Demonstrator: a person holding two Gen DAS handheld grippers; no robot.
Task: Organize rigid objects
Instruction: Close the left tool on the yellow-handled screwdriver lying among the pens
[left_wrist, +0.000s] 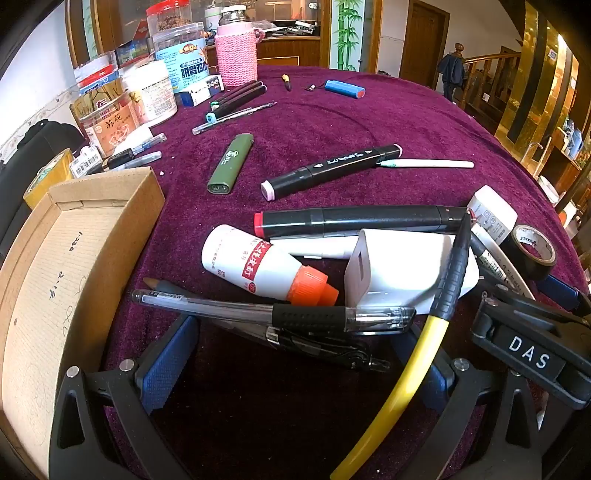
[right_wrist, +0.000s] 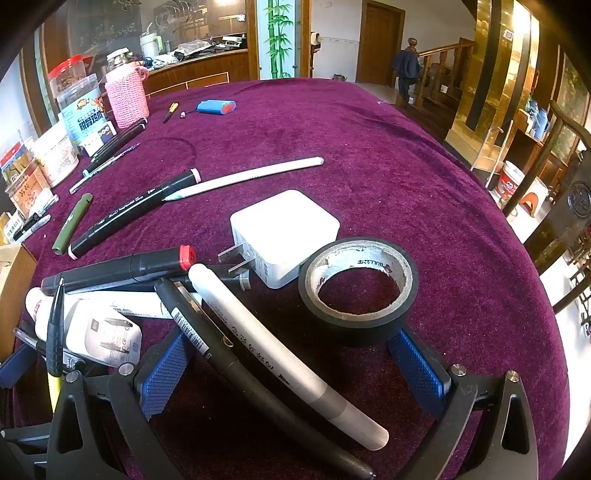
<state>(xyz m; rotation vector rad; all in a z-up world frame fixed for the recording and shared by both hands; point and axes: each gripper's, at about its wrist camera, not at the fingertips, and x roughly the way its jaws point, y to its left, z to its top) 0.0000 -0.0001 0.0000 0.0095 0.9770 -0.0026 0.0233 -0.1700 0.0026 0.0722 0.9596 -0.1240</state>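
Pens, markers and small items lie scattered on a purple tablecloth. My left gripper (left_wrist: 295, 354) is open, low over a clear gel pen (left_wrist: 273, 314) and a black clip pen (left_wrist: 325, 349); a yellow-black pen (left_wrist: 424, 332) crosses its right side. A white glue bottle (left_wrist: 258, 266) and a white charger (left_wrist: 399, 269) lie just ahead. An open cardboard box (left_wrist: 66, 266) sits to its left. My right gripper (right_wrist: 291, 369) is open around a silver marker (right_wrist: 273, 350) and a black pen (right_wrist: 236, 369), with a black tape roll (right_wrist: 358, 288) by its right finger.
A red-capped black marker (left_wrist: 354, 219), a green lighter (left_wrist: 231, 164), a pink-capped marker (left_wrist: 332, 170) and a white stick (left_wrist: 428, 163) lie further out. Jars (left_wrist: 147, 88) and a pink knitted bottle (left_wrist: 236, 55) stand at the far left. A white plug adapter (right_wrist: 284, 236) sits mid-table.
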